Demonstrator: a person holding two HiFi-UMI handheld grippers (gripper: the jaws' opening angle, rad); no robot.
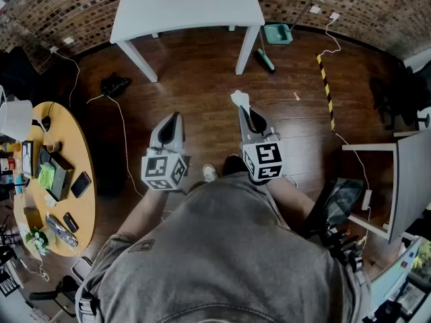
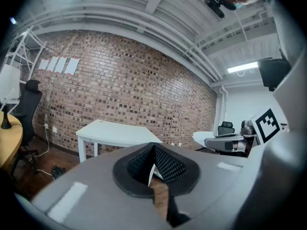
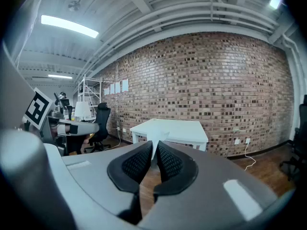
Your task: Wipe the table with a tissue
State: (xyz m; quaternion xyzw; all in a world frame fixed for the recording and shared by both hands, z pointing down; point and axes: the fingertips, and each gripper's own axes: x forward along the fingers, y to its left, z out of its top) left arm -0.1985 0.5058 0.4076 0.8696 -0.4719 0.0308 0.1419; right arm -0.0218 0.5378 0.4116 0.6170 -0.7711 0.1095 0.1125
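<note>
While the person stands on the wooden floor with both tools held out in front, the right gripper [image 1: 244, 108] has its jaws pressed together on a white tissue [image 1: 239, 99]. A crumpled tuft of it sticks out just beyond the fingertips. The right gripper view confirms this: the black ribbed pads [image 3: 136, 164] close in a narrow V, with a sliver of tissue [image 3: 156, 143] pinched where they meet.

The left gripper [image 1: 176, 117] sits level with the right one, a short way to its left and not touching it. In the left gripper view its jaws meet at the tips [image 2: 153, 148]. Nothing is held; only floor and a table leg show through the slit below the contact point.

The white table [image 1: 188, 5] stands well ahead of both sets of fingertips, across open floor, against the brick wall. Neither gripper is near its top. Both gripper views look straight at it [image 3: 172, 127] [image 2: 115, 132].

A teal dustpan [image 1: 278, 33] lies ahead of the right fingertips and to their right, beside the far table leg. A black-and-yellow strip [image 1: 325, 79] runs along the floor to the right of the right gripper. A round wooden table [image 1: 84, 147], cluttered with small items, is far out to the left of the left gripper.
</note>
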